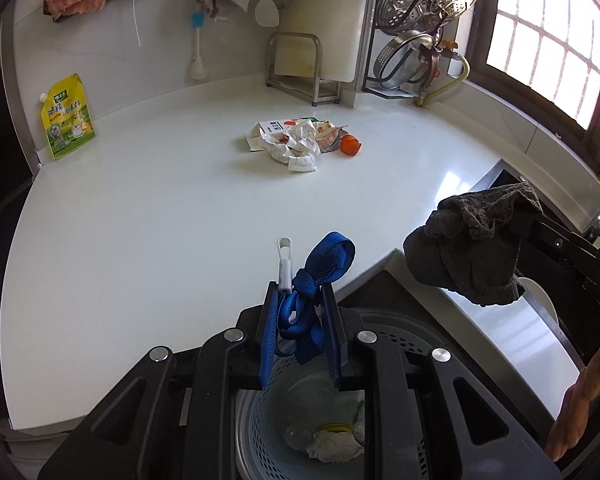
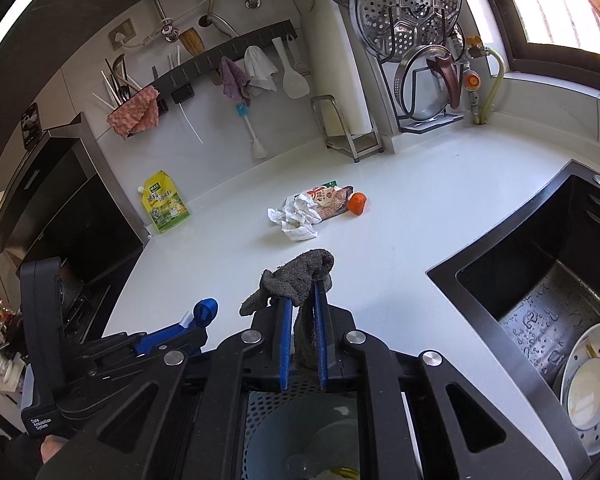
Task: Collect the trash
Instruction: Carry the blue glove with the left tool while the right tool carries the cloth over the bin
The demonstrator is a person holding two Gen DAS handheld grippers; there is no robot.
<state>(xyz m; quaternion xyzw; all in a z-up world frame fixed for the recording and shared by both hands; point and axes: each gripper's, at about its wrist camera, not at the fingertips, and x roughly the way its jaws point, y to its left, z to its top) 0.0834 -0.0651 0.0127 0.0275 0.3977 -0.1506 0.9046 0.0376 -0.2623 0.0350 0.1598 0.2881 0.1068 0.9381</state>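
On the white counter (image 1: pixel 140 220), a trash pile (image 1: pixel 296 142) is seen mid-surface, its long axis toward the back right corner. The left gripper (image 1: pixel 300 304) is clamped on a blue strap (image 1: pixel 312 280), the right gripper (image 2: pixel 303 312) on a grey rag (image 2: pixel 296 280). The sink (image 2: pixel 540 280) is fully shown only by the right wrist view.

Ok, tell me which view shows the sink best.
The right wrist view: the sink shows its black rim, wet steel floor and a white plate inside. The left wrist view catches only a dark corner, mostly hidden behind the gray rag.
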